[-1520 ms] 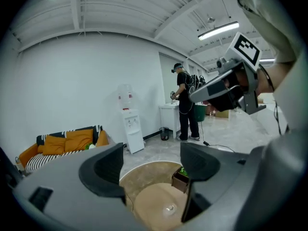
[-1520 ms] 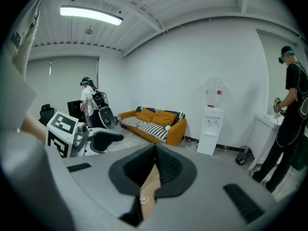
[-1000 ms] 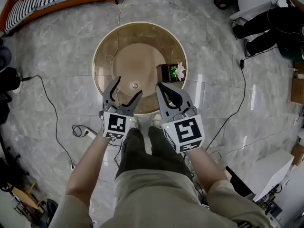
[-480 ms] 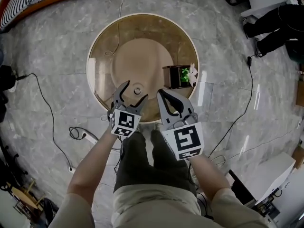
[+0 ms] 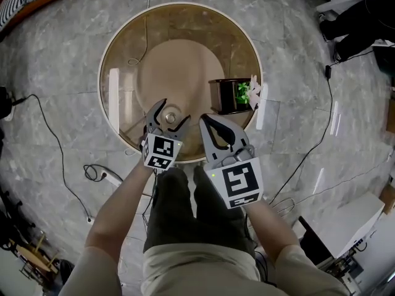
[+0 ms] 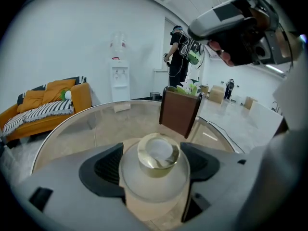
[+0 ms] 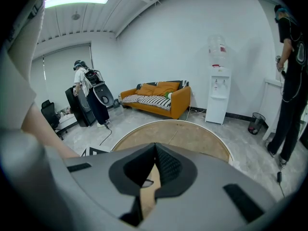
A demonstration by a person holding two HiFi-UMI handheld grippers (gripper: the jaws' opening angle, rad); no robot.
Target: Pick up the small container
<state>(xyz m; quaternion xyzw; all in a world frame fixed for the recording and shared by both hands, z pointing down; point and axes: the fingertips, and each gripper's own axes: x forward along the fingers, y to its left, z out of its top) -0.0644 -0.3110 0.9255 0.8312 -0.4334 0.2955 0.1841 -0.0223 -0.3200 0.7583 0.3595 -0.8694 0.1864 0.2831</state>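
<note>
The small container [image 5: 171, 114], a clear round jar with a gold rim, stands on the round glass table [image 5: 123, 48] near its front edge. My left gripper [image 5: 171, 112] is open, with one jaw on each side of the jar. In the left gripper view the jar [image 6: 158, 154] fills the gap between the dark pads [image 6: 107, 164], and I see no firm contact. My right gripper [image 5: 206, 122] is shut and empty, just to the right of the jar above the table's front edge. In the right gripper view its jaws [image 7: 155, 166] meet with nothing between them.
A dark brown planter box [image 5: 224, 96] with a green plant and white flower stands on the table's right side, also seen beyond the jar [image 6: 179, 110]. Cables [image 5: 92, 172] lie on the marble floor. An orange sofa [image 7: 156, 96], a water dispenser [image 7: 217, 88] and people stand further off.
My left gripper has moved forward over the table so the jar now sits between its open jaws. The right gripper stayed shut beside it. The table has drawn closer in the head view.
</note>
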